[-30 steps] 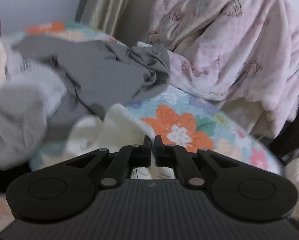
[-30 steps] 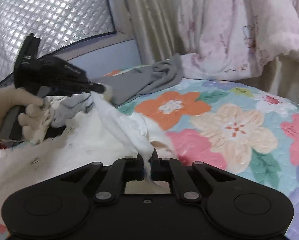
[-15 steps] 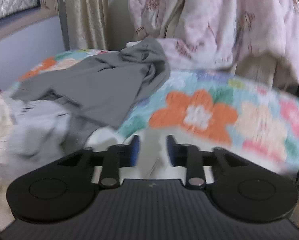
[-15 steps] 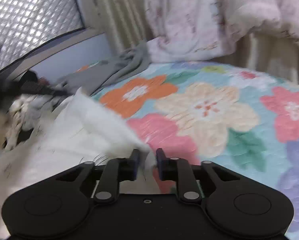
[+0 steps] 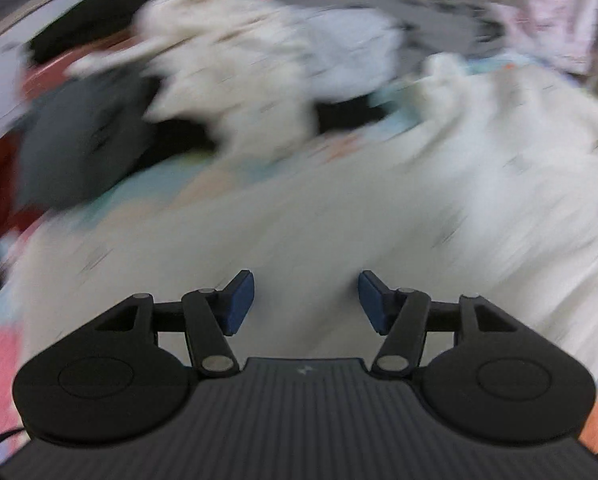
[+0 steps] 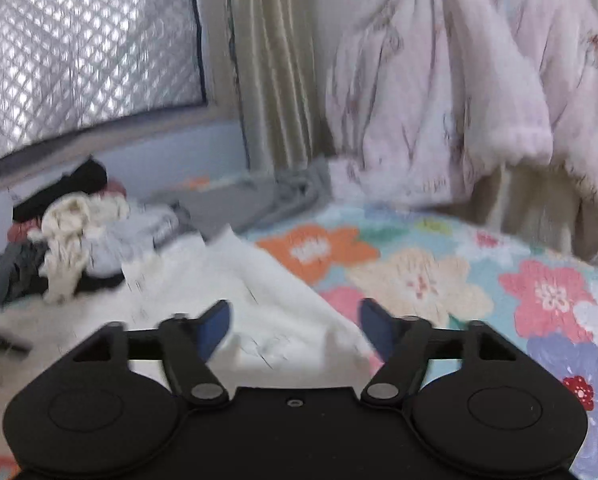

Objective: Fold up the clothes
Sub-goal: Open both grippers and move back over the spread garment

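A white garment (image 6: pixel 235 284) lies spread on the flowered bedspread (image 6: pixel 439 280). My right gripper (image 6: pixel 295 328) hangs just above its near corner, jaws opening wide, with no cloth pinched between the pads. In the blurred left wrist view the same white garment (image 5: pixel 339 220) fills the foreground, and my left gripper (image 5: pixel 306 302) points down at it, jaws opening, nothing gripped between them. A heap of unfolded clothes (image 6: pixel 79 232) sits at the far left of the bed; the left wrist view shows this heap (image 5: pixel 239 60) beyond the garment.
A grey garment (image 6: pixel 259 196) lies crumpled at the back of the bed. A pink quilt (image 6: pixel 459 92) is piled at the far right, beside a beige curtain (image 6: pixel 271 60). A quilted silver panel (image 6: pixel 79 48) covers the wall on the left.
Both grippers have let go of the white garment and opened. The garment now lies on the bed. The left gripper has swung fast to the left and tipped downward; the right one shifted slightly.
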`<state>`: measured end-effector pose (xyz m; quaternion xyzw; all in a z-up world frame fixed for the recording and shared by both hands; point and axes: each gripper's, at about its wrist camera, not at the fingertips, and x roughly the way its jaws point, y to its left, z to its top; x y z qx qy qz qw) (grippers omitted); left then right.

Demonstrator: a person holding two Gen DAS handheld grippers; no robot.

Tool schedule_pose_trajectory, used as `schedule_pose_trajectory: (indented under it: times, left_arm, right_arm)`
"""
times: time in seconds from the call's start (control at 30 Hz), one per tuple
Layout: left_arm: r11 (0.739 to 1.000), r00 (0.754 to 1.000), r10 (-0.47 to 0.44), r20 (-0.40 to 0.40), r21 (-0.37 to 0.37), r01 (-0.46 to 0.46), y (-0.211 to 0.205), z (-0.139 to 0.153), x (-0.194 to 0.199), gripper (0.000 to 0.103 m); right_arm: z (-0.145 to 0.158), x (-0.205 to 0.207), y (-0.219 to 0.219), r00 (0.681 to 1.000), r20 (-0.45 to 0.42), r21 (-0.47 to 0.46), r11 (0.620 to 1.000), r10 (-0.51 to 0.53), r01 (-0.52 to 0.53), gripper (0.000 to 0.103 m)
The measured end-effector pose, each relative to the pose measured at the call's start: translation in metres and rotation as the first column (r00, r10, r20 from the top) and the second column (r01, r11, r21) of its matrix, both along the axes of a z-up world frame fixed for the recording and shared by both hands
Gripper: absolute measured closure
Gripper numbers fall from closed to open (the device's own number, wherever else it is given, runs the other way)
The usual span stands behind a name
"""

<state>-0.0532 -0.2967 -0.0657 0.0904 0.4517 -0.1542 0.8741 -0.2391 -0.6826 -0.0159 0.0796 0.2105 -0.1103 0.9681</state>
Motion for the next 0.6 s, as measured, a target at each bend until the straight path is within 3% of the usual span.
schedule_pose_trajectory:
  times: [0.1, 0.2, 0.27, 0.4, 0.53, 0.6]
  left_arm:
    - [0.996, 0.996, 0.092, -0.011, 0.004, -0.092, 0.049, -0.002, -0.024, 0.041]
    - [0.982, 0.983, 0.185, -0.01, 0.038, -0.184, 0.094, 0.001, -0.039, 0.039]
    - [0.974, 0.976, 0.217, 0.016, 0.061, -0.218, 0.121, 0.005, -0.051, 0.039]
    - [0.956, 0.96, 0.256, 0.113, 0.119, -0.268, 0.174, 0.014, -0.085, 0.034]
    - [0.913, 0.92, 0.359, 0.154, 0.148, -0.381, 0.23, 0.023, -0.111, 0.034]
    - [0.879, 0.885, 0.434, 0.167, 0.135, -0.457, 0.264, 0.033, -0.119, 0.034]
  right_arm:
    - [0.001, 0.001, 0.023, 0.999, 0.022, 0.012, 0.999, 0.04, -0.04, 0.012]
    - [-0.01, 0.007, 0.042, 0.989, -0.025, 0.044, 0.988, 0.147, -0.146, 0.012]
    - [-0.015, 0.009, 0.052, 0.977, -0.062, 0.085, 0.976, 0.204, -0.199, 0.013]
    - [-0.009, 0.007, 0.069, 0.945, -0.055, 0.162, 0.937, 0.323, -0.311, 0.013]
    - [0.002, 0.003, 0.091, 0.91, -0.021, 0.181, 0.896, 0.415, -0.404, 0.013]
    - [0.006, -0.002, 0.101, 0.9, -0.028, 0.16, 0.891, 0.435, -0.426, 0.013]
